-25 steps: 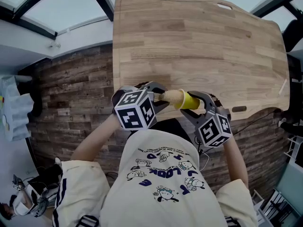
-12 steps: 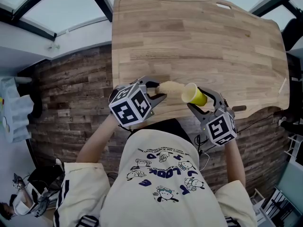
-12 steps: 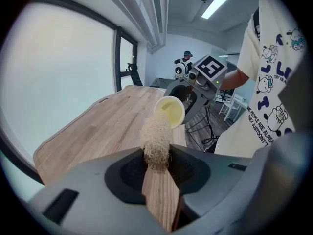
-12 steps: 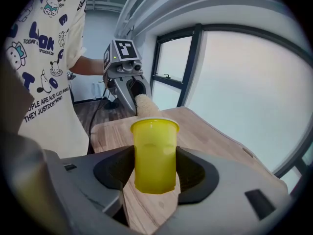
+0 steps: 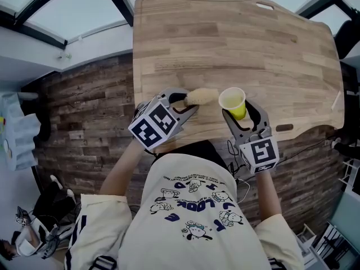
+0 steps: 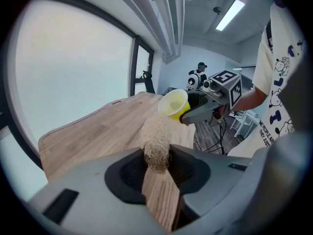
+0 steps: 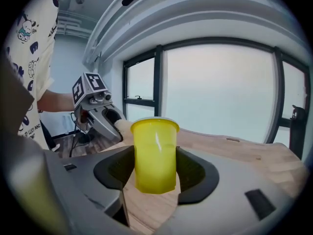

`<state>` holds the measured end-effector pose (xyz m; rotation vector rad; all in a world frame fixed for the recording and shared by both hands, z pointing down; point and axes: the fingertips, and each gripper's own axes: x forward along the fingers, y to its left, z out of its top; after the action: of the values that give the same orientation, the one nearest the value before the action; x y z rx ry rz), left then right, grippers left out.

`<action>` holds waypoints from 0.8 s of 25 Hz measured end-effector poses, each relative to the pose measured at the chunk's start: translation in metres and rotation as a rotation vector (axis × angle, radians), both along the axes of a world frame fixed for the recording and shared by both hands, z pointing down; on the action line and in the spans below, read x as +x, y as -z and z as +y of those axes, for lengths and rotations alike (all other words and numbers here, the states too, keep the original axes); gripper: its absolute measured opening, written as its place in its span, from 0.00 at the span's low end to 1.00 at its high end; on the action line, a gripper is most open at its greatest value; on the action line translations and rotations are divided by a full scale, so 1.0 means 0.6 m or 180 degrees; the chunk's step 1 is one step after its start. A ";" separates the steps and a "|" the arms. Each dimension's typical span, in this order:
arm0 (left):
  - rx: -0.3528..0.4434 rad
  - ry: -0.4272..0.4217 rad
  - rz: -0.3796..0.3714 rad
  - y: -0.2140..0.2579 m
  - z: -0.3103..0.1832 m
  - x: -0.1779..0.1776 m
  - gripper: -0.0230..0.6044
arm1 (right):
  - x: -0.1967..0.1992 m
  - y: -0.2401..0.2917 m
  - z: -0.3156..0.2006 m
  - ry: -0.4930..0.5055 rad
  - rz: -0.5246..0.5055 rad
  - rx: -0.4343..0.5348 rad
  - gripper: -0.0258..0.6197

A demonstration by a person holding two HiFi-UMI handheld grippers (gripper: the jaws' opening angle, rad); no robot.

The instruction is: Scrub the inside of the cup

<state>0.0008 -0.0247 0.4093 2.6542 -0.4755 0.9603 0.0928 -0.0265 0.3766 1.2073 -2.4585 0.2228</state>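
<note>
Seen from above, a person stands at the near edge of a pale wooden table top (image 5: 236,44) holding a gripper in each hand. The left gripper (image 5: 183,101) has its jaws partly closed, clamped on the base of a beige fuzzy scrubber (image 5: 201,97). The right gripper (image 5: 241,114) has its jaws wide, gripping the sides of a small yellow plastic cup (image 5: 232,100), upright above the table with its mouth facing up. The cup lies to the right of the scrubber. The scrubber's long axis runs almost level, its tip just beside the rim and outside the cup. Entering probably needs the cup tilted toward the tip. Bare table lies beyond; the person's body is close behind
</note>
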 end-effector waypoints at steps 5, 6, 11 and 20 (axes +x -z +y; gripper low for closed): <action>-0.0012 0.0302 0.0192 0.005 -0.011 0.008 0.25 | 0.000 0.011 -0.016 -0.0351 -0.0335 0.0034 0.44; -0.0006 0.0369 0.0237 0.007 -0.013 0.009 0.25 | 0.001 0.014 -0.018 -0.0420 -0.0434 0.0031 0.44; 0.0013 0.0626 0.0448 0.014 -0.023 0.011 0.24 | 0.004 0.026 -0.030 -0.0704 -0.0745 0.0076 0.44; 0.0123 0.0951 0.0513 0.006 -0.034 0.000 0.24 | 0.022 0.035 -0.029 -0.1070 -0.0979 0.0158 0.44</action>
<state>0.0007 -0.0451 0.4054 2.5679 -0.8293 0.6491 0.1063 -0.0438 0.3559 1.7190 -2.5064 0.4741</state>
